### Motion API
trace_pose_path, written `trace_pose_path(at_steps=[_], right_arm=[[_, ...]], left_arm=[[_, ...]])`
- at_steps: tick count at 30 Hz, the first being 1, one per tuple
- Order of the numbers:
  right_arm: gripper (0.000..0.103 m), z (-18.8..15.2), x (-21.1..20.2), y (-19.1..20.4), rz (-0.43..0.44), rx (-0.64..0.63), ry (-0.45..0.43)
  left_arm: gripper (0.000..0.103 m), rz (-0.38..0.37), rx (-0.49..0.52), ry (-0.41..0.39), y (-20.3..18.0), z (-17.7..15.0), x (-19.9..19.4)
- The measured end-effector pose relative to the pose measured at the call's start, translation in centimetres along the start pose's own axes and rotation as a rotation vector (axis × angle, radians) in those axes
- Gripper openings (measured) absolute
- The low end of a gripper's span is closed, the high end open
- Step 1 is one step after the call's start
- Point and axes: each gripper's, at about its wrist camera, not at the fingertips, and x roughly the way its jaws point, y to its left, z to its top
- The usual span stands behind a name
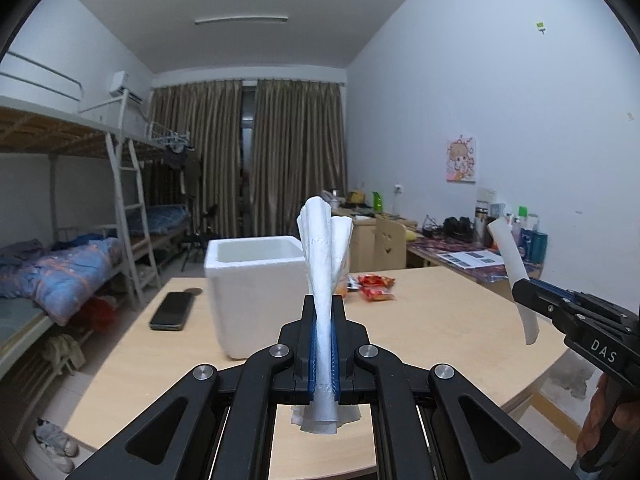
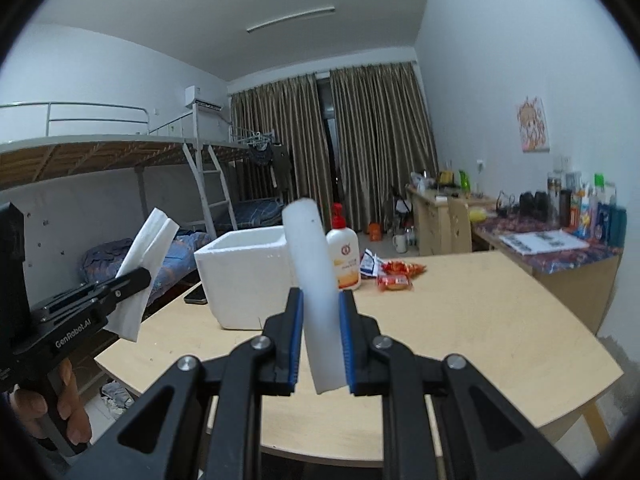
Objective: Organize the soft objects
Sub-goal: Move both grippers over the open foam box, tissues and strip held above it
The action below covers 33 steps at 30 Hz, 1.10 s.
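Holding one soft piece in each gripper, we were midway through the job, as far as we could judge. Our left gripper (image 1: 323, 308) was clamped nearly flat on a folded tissue (image 1: 323, 248), which stood upright between the blue pads and fanned out at twelve o'clock above them, with its lower end hanging out below. Our right gripper (image 2: 320, 300) was closed on a white foam strip (image 2: 314, 280), thicker than the tissue, so its jaws stood a little apart; the strip rose toward twelve o'clock and leaned slightly left. Both pieces were up off the table (image 1: 440, 320), carried in the air. The white foam box (image 1: 256, 292) sat open on the table at about eleven o'clock from the left gripper, and we took it for the place where the soft things belonged; we could not see to its bottom, so we could not tell whether anything lay in it yet. Neither piece was over its mouth. What remained, in our view, was to bring both over the box and let them go inside. The phone (image 1: 172, 311), lotion bottle (image 2: 345, 256) and snack packets (image 2: 396, 278) looked like bystanders, none of them soft goods to sort.
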Motion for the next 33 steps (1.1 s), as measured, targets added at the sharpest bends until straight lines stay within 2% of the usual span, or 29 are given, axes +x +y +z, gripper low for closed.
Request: trace_pose_path(at_steps=[19,33], right_arm=[[0.021,0.3,1.3,5.0,0.130,-0.089,-0.023],[0.021,0.4,3.0,5.9,0.164,-0.104,0.000]], left_arm=[[0.006,0.084,-0.016,-0.027,3.3,-0.2,-2.9],[0.006,0.084,-0.045,0.023,4.5,-0.1,0.1]])
